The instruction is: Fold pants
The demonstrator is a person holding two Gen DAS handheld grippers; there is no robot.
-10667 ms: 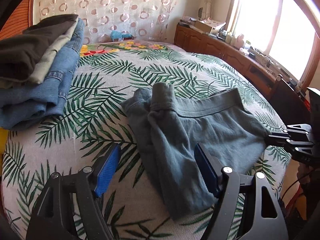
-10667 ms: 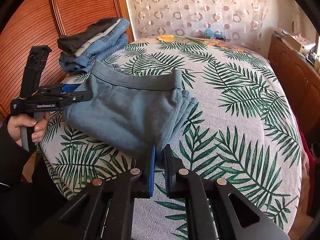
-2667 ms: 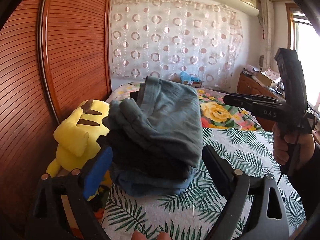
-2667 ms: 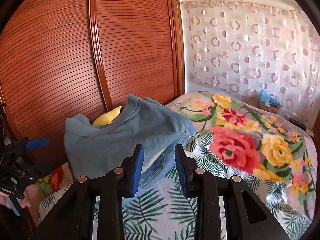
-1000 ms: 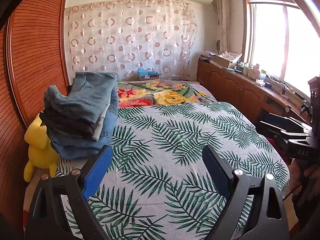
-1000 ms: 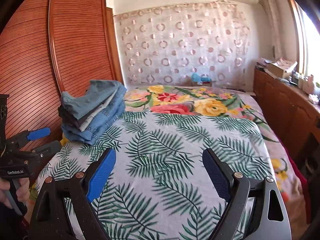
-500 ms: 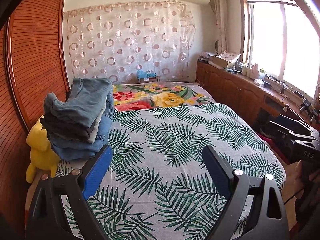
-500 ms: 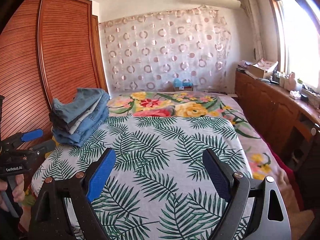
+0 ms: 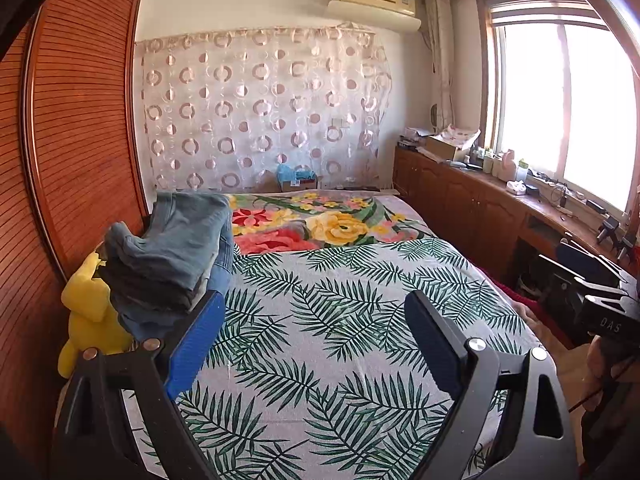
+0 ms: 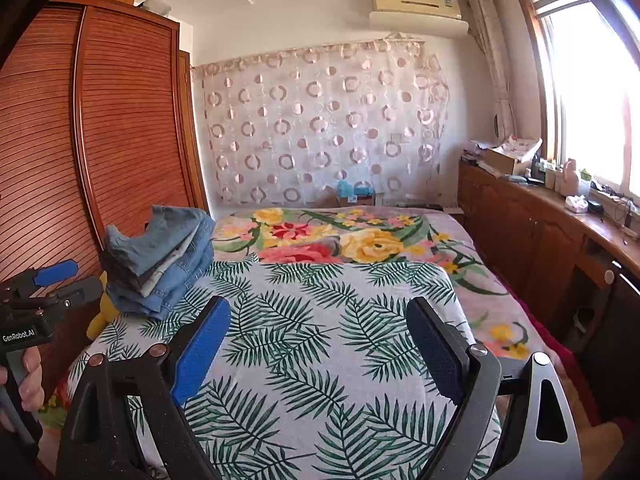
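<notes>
The folded grey-blue pants (image 9: 176, 236) lie on top of a stack of folded clothes at the left edge of the bed; they also show in the right wrist view (image 10: 160, 236). My left gripper (image 9: 314, 344) is open and empty, held back above the near part of the palm-leaf bedspread (image 9: 340, 320). My right gripper (image 10: 316, 344) is open and empty too, above the same bedspread (image 10: 320, 320). Each gripper shows at the edge of the other's view, the right one (image 9: 592, 280) and the left one (image 10: 48, 284).
A yellow plush toy (image 9: 88, 312) sits beside the stack against the wooden wardrobe (image 9: 72, 140). A wooden cabinet counter (image 9: 500, 200) with small items runs under the window on the right. A floral cover (image 9: 320, 224) lies at the bed's far end.
Both grippers have drawn back from the bed and risen a little, so more of the room shows. The stack with the grey-blue pants on top has stayed put.
</notes>
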